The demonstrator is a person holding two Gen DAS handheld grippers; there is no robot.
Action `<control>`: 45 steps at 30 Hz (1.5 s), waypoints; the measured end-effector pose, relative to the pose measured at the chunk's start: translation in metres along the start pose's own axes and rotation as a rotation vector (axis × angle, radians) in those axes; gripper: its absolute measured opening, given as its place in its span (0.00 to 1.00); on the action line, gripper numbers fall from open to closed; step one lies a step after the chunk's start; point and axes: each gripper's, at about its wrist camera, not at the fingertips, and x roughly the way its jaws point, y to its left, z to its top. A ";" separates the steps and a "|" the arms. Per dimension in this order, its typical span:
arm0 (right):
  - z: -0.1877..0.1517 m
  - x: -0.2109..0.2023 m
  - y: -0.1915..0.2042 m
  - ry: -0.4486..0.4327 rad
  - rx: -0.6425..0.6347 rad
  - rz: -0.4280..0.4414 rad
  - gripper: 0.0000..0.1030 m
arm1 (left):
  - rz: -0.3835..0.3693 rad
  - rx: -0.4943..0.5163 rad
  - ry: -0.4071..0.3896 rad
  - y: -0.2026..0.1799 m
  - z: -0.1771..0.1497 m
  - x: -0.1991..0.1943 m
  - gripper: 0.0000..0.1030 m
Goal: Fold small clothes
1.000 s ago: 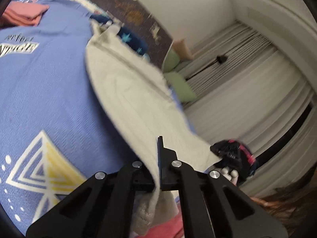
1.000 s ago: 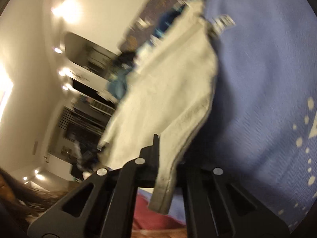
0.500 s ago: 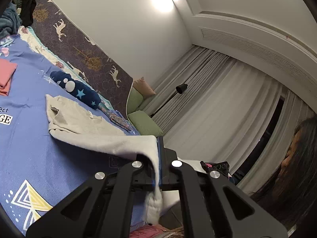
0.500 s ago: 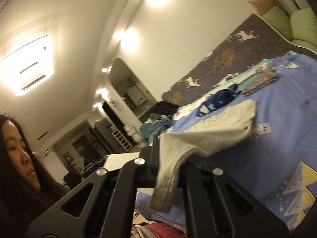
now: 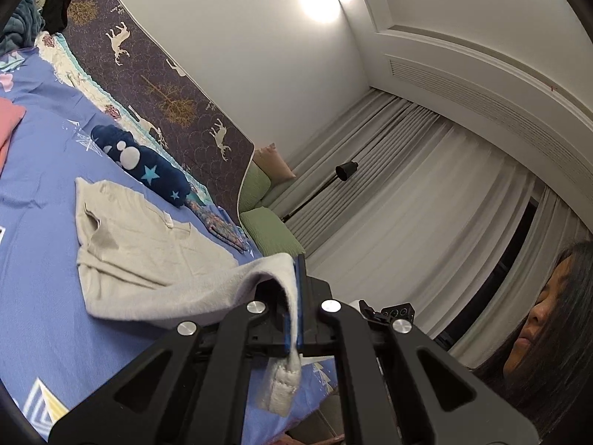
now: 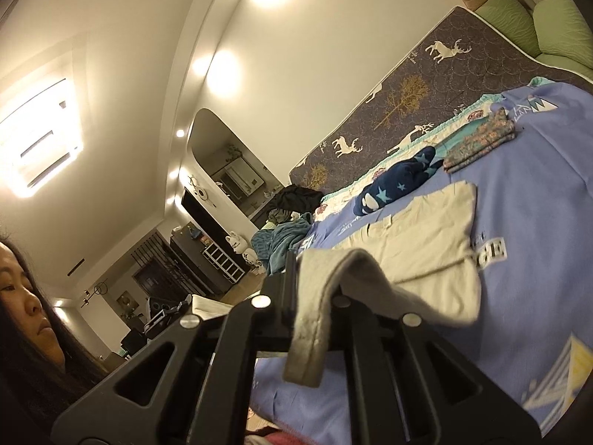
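Note:
A beige small garment [image 5: 148, 244] lies spread on the blue bedspread [image 5: 37, 296], its near hem lifted off the bed. My left gripper [image 5: 298, 265] is shut on one corner of that hem, and a stitched tail hangs below the fingers. In the right wrist view the same garment [image 6: 426, 237] runs from the bed up to my right gripper [image 6: 301, 265]. The other hem corner is pinched there and drapes over one finger. The right jaws are opening slightly, with the cloth still between them. Both grippers point level.
Beyond the garment lie a rolled navy star-print piece [image 5: 148, 167] and a folded floral cloth [image 5: 222, 226]. Pink folded clothes [image 5: 7, 126] sit at the far left. A deer-print mat [image 5: 166, 85] leans on the wall by green cushions [image 5: 270, 230]. A person's head shows at each frame's edge.
Both grippers have risen with the hem, pulling the garment's near edge up off the bed. The views swung from looking down at the bedspread to looking level across the room.

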 end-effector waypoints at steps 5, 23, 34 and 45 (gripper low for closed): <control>0.031 0.038 -0.027 0.005 0.024 -0.009 0.06 | 0.040 0.007 0.014 0.018 0.032 0.036 0.01; 0.092 0.233 -0.237 0.210 0.257 -0.415 0.45 | 0.491 -0.300 0.182 0.263 0.097 0.189 0.03; 0.071 0.237 -0.194 0.388 -0.209 -0.653 0.47 | 0.608 0.046 0.271 0.192 0.092 0.171 0.42; 0.058 0.288 -0.196 0.602 -0.590 -0.782 0.65 | 0.945 0.477 0.583 0.196 0.059 0.199 0.43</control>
